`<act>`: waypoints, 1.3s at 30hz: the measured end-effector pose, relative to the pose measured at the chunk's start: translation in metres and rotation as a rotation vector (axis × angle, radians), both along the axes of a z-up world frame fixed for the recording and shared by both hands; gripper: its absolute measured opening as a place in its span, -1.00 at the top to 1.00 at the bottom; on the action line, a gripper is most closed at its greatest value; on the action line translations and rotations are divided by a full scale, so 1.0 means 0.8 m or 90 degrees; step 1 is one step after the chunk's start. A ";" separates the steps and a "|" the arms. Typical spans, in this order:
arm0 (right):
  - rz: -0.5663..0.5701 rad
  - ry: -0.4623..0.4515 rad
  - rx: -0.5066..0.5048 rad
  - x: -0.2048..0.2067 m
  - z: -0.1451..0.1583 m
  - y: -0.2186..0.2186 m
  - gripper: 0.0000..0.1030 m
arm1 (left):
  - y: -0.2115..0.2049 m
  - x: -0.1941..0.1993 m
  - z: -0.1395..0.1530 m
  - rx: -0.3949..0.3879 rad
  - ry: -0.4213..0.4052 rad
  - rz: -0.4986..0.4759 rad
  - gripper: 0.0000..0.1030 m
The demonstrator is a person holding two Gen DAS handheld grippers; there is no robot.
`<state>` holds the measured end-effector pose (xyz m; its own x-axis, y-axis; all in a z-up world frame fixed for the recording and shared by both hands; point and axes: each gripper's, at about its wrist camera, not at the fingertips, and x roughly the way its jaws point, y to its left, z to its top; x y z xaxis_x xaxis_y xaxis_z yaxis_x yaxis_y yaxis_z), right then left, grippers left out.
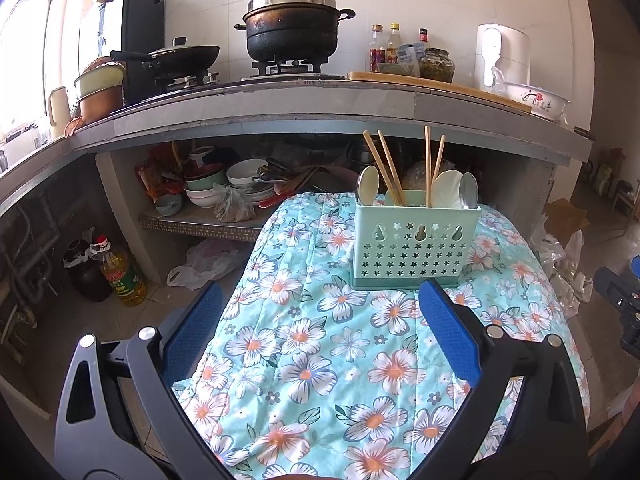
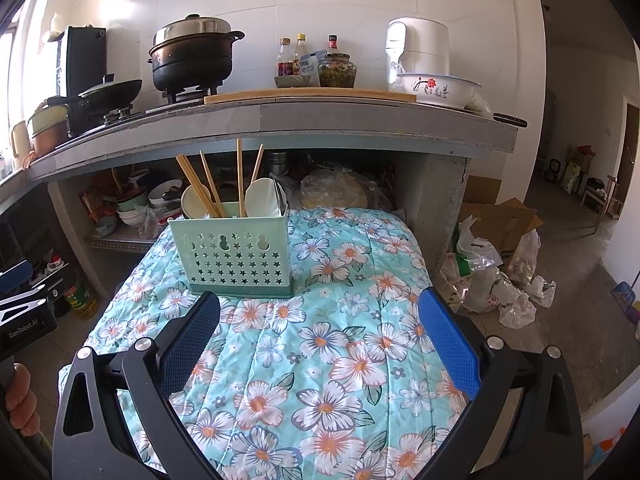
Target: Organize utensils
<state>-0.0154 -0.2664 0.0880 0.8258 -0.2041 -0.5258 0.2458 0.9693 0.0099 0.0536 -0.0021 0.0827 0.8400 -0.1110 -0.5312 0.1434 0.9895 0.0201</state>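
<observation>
Counter point(image 2: 360, 120) overhangs utensil holder point(image 2: 236, 256) (cluttered shelf point(image 1: 200, 222) behind).

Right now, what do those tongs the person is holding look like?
Both tongs, left and right, have black angular arms with round silver bolts and textured blue pads. The left one's black body reads "GenRobot.AI" in white.

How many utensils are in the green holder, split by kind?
In the green holder:
Wooden chopsticks: 4
White spoons: 2
Metal spoons: 1
Total: 7
A second metal spoon may be hidden behind the left white one; cannot tell.
</observation>
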 end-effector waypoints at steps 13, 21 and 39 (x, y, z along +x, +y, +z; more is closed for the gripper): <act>0.001 0.001 0.001 0.000 0.000 0.000 -0.87 | 0.000 0.000 0.000 0.000 0.001 0.000 -0.84; 0.002 -0.001 0.001 0.001 0.001 0.002 -0.88 | -0.001 0.000 0.000 0.000 0.001 0.001 -0.84; 0.004 0.000 0.004 0.002 0.001 0.004 -0.88 | -0.002 0.001 -0.001 0.001 0.004 -0.001 -0.84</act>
